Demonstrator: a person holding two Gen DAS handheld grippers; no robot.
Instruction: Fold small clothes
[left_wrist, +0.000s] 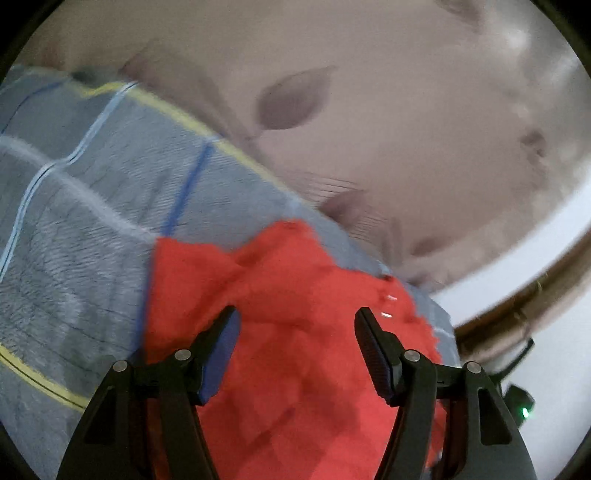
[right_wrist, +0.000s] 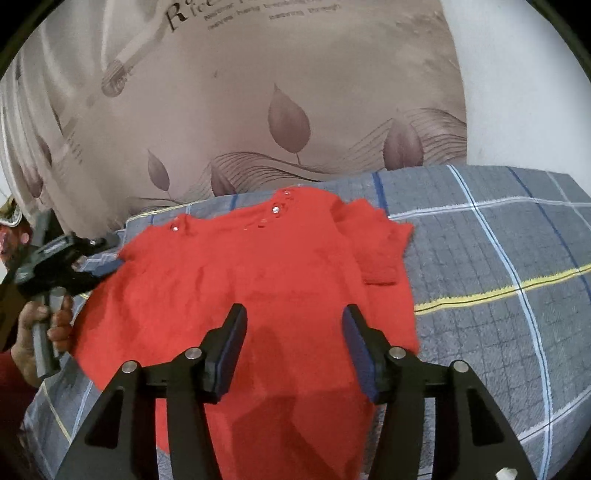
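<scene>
A small red fuzzy sweater (right_wrist: 258, 280) with shiny studs at the neck lies spread flat on a grey plaid blanket (right_wrist: 498, 258). Its right sleeve (right_wrist: 380, 247) is folded in over the body. My right gripper (right_wrist: 294, 310) hovers open above the lower body of the sweater, with nothing pressed between its pads. My left gripper (left_wrist: 298, 314) is open too, over the red sweater (left_wrist: 280, 295) near its studded edge. The right wrist view shows the left gripper (right_wrist: 107, 258) at the sweater's left edge, with a hand (right_wrist: 40, 328) holding its handle.
A beige cloth with a leaf print (right_wrist: 288, 122) hangs behind the blanket, and a white wall (right_wrist: 517, 92) shows at the right. The plaid blanket (left_wrist: 92, 206) stretches left of the sweater. A brown wooden edge (left_wrist: 517, 314) curves past on the right in the left wrist view.
</scene>
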